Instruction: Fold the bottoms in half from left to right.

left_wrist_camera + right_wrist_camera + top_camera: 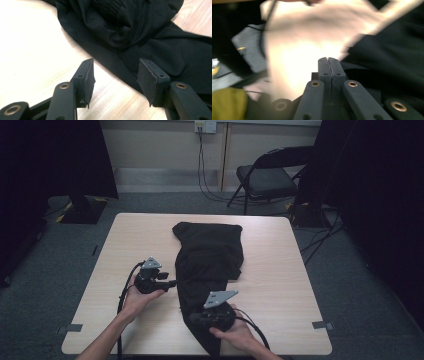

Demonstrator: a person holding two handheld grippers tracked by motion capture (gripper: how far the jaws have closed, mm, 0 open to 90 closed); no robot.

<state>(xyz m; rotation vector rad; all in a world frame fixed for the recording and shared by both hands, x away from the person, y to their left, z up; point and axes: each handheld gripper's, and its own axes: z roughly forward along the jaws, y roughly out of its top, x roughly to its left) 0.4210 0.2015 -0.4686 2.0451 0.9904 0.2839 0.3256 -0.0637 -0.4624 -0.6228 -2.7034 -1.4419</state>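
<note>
Beyond my worktop [280,270] a black folding chair [267,177] stands by the wall, cables [205,180] hang from a wall socket [205,126], and grey carpet [360,290] covers the floor.

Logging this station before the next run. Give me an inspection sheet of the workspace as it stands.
Surface: light wooden table, tape tabs at its near corners.
Job's things: black garment lying rumpled along the middle.
Clutter: nothing seen.
Grippers: left gripper open beside the garment's edge; right gripper shut, over the garment's near end.
Cables: one trails from each gripper; wall cables run to the floor.
Surroundings: folding chair, dark curtains, grey carpet.
</note>
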